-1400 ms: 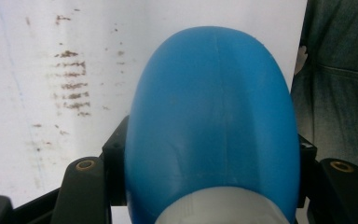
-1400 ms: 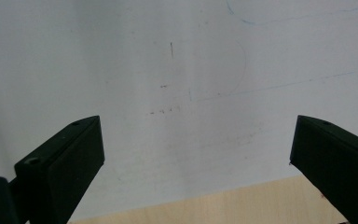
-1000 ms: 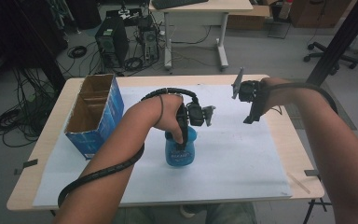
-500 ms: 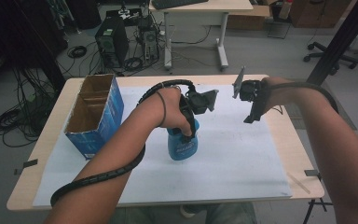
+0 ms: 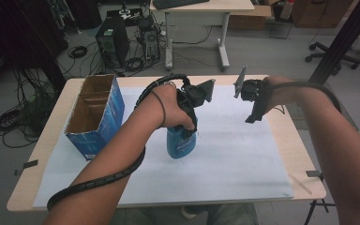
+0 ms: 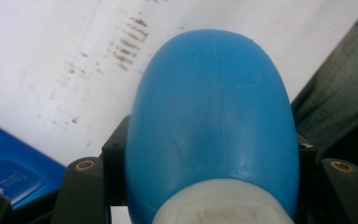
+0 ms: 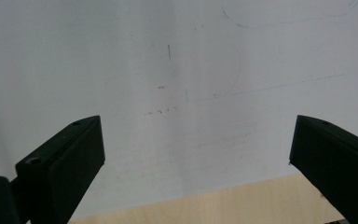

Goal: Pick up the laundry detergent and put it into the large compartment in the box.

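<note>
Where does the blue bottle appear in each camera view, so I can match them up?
High view: blue bottle at table centre, under the left gripper.
Left gripper view: fills the middle, clamped between the black jaws.
Right gripper view: not in it.
Shared landmark: the white sheet covering the table.

A: What lies between the two black jaws of the right gripper (image 7: 196,154)?

B: Nothing is gripped. The jaws stand wide apart, and between them is a white paper sheet (image 7: 121,70).

A: Are there marks on it?

B: Yes. Beyond the jaws I see faint pencil lines and a thin blue curve. Near the jaws, the sheet ends and the wooden table (image 7: 214,205) begins.
</note>
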`<state>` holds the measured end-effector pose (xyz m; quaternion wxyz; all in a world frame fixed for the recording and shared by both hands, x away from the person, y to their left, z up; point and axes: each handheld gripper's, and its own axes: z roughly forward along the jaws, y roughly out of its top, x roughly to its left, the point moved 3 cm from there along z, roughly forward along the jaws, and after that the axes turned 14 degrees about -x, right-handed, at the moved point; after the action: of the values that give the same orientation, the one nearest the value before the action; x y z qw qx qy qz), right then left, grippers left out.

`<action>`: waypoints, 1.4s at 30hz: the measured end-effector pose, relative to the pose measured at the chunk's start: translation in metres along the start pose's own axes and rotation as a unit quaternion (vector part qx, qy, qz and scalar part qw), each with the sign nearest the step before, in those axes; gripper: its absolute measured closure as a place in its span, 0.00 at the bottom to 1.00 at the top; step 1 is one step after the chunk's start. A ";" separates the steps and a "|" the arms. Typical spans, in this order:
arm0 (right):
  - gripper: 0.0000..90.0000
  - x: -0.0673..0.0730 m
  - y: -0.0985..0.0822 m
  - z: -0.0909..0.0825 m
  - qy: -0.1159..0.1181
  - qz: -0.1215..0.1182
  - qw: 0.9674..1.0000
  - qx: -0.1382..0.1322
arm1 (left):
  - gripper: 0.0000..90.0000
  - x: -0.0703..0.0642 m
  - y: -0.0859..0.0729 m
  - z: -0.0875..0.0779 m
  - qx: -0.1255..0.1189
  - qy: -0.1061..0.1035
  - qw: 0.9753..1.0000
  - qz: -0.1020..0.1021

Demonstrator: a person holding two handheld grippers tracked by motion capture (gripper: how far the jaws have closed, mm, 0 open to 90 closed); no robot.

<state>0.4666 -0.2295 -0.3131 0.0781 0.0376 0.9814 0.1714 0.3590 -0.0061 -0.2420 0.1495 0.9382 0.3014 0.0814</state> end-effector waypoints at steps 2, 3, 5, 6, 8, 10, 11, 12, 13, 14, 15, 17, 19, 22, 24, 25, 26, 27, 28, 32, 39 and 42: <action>0.03 0.000 0.002 0.000 0.001 -0.002 1.000 0.000 | 0.43 0.004 0.000 -0.004 -0.007 0.008 1.000 -0.015; 0.03 0.000 0.002 0.000 0.001 -0.002 1.000 0.000 | 0.43 0.006 0.000 -0.006 -0.007 0.010 1.000 -0.021; 0.03 0.001 0.002 0.001 0.001 -0.003 1.000 0.001 | 0.43 0.009 0.000 -0.011 -0.008 0.014 0.999 -0.037; 0.03 0.001 0.003 0.001 0.001 -0.004 1.000 0.000 | 0.43 0.010 0.000 -0.013 -0.007 0.016 0.999 -0.044; 0.03 0.000 0.003 0.000 0.000 -0.004 1.000 0.000 | 0.43 0.014 0.000 -0.018 -0.004 0.018 0.998 -0.062; 0.03 0.000 0.003 0.000 0.001 -0.004 1.000 -0.001 | 0.43 0.018 0.000 -0.024 0.000 0.022 0.997 -0.073; 0.03 0.000 0.003 0.000 0.001 -0.005 1.000 -0.001 | 0.43 0.020 -0.001 -0.026 0.001 0.024 0.996 -0.082; 0.03 0.000 0.003 -0.001 0.001 -0.005 1.000 -0.001 | 0.43 0.022 -0.001 -0.029 0.000 0.026 0.996 -0.090; 0.03 0.000 0.003 -0.002 0.000 -0.005 1.000 -0.001 | 0.43 0.028 -0.002 -0.036 0.000 0.031 0.994 -0.105; 0.03 0.000 0.003 -0.002 0.000 -0.005 1.000 -0.001 | 0.43 0.028 -0.002 -0.036 0.000 0.031 0.994 -0.105; 0.03 -0.001 0.003 -0.003 0.000 -0.004 1.000 -0.002 | 0.43 0.035 -0.004 -0.044 -0.002 0.035 0.992 -0.120; 0.03 -0.001 0.003 -0.004 0.000 -0.005 1.000 -0.001 | 0.43 0.038 -0.005 -0.048 -0.005 0.037 0.991 -0.129; 0.03 -0.003 0.003 -0.006 -0.001 -0.005 1.000 -0.001 | 0.43 0.046 -0.006 -0.058 -0.009 0.041 0.988 -0.146; 0.03 -0.003 0.004 -0.007 0.002 -0.007 1.000 0.002 | 0.43 0.061 -0.010 -0.079 -0.019 0.051 0.984 -0.171; 0.03 -0.003 0.005 -0.008 0.002 -0.006 1.000 0.003 | 0.43 0.068 -0.011 -0.089 -0.024 0.060 0.981 -0.183; 0.03 -0.003 0.005 -0.009 0.003 -0.007 1.000 0.003 | 0.43 0.068 -0.011 -0.089 -0.024 0.060 0.981 -0.183; 0.03 -0.003 0.005 -0.009 0.003 -0.007 1.000 0.003 | 0.43 0.072 -0.013 -0.095 -0.026 0.064 0.980 -0.189; 0.03 -0.003 0.005 -0.009 0.003 -0.007 1.000 0.004 | 0.43 0.075 -0.014 -0.100 -0.029 0.067 0.978 -0.196; 0.03 -0.003 0.006 -0.010 0.004 -0.008 1.000 0.004 | 0.43 0.081 -0.017 -0.111 -0.036 0.072 0.975 -0.209; 0.03 -0.003 0.007 -0.010 0.005 -0.007 1.000 0.007 | 0.43 0.092 -0.021 -0.129 -0.041 0.083 0.968 -0.233; 0.03 -0.004 0.009 -0.009 0.006 -0.008 1.000 0.008 | 0.43 0.105 -0.025 -0.144 -0.039 0.092 0.960 -0.261; 0.03 -0.004 0.010 -0.008 0.006 -0.008 1.000 0.009 | 0.43 0.110 -0.027 -0.150 -0.042 0.093 0.956 -0.274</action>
<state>0.4693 -0.2228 -0.3017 0.0730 0.0295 0.9836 0.1624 0.3966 0.1148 -0.1032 0.1769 0.8008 0.5557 0.1367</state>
